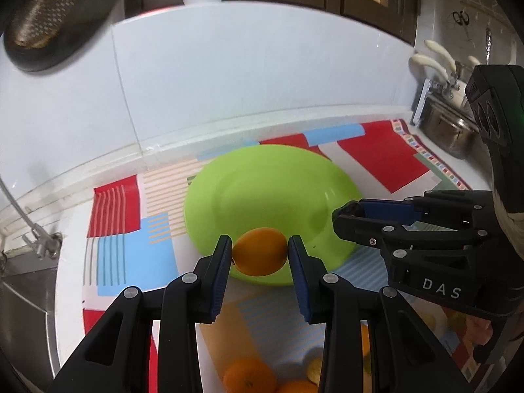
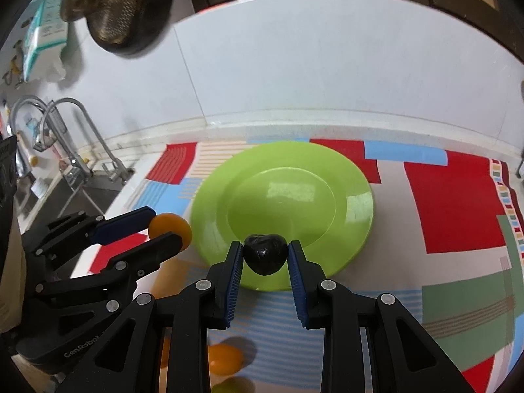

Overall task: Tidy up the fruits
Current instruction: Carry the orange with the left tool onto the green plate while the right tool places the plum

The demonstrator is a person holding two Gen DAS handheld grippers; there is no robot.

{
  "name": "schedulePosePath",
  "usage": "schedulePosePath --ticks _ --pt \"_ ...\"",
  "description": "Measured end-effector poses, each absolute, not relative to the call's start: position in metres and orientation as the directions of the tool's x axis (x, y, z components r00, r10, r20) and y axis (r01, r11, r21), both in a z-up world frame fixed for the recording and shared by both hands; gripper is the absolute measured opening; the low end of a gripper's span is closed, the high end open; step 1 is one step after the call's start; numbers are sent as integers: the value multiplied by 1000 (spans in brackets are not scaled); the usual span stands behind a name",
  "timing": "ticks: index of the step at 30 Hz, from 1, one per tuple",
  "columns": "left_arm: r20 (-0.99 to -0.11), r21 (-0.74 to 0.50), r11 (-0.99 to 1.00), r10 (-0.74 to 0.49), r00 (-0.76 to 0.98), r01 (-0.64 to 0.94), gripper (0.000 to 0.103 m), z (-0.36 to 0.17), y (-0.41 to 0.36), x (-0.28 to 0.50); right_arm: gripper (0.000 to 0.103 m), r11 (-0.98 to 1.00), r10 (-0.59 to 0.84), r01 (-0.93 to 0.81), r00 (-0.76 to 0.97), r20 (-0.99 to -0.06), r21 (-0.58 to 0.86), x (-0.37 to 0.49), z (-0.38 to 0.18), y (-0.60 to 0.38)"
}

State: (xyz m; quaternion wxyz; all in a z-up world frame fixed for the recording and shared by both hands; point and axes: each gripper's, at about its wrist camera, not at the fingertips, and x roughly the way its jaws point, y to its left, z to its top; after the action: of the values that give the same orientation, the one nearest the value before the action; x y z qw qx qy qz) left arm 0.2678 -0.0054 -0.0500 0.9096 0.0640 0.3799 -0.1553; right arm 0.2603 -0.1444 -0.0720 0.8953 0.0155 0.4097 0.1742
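My left gripper [image 1: 260, 250] is shut on an orange [image 1: 260, 251] and holds it above the near rim of a green plate [image 1: 262, 177]. My right gripper [image 2: 265, 253] is shut on a dark, near-black fruit [image 2: 264, 253] above the near rim of the same green plate [image 2: 294, 196]. In the left wrist view the right gripper [image 1: 347, 216] reaches in from the right beside the plate; its held fruit is hidden there. In the right wrist view the left gripper [image 2: 163, 226] shows at the left with the orange [image 2: 168, 226]. The plate holds nothing.
The plate lies on a patterned red, blue and white mat [image 2: 452, 203]. More oranges [image 1: 249, 376] and a yellowish fruit [image 1: 314, 370] lie on the mat below my grippers. A sink with taps [image 2: 65, 150] is at the left; a metal pot [image 1: 448, 127] at the right.
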Motion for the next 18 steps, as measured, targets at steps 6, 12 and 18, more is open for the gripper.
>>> schedulePosePath --ticks 6,12,18 --pt "-753 -12 939 -234 615 343 35 -66 -9 292 29 944 310 -278 566 -763 178 286 -89 -143" --pt "-780 -20 938 -230 582 345 35 -78 -13 306 29 949 300 -255 543 -784 186 301 -101 -144" --pt "-779 -23 942 -227 585 335 39 -78 -11 307 30 953 290 -237 537 -792 189 304 -106 -145"
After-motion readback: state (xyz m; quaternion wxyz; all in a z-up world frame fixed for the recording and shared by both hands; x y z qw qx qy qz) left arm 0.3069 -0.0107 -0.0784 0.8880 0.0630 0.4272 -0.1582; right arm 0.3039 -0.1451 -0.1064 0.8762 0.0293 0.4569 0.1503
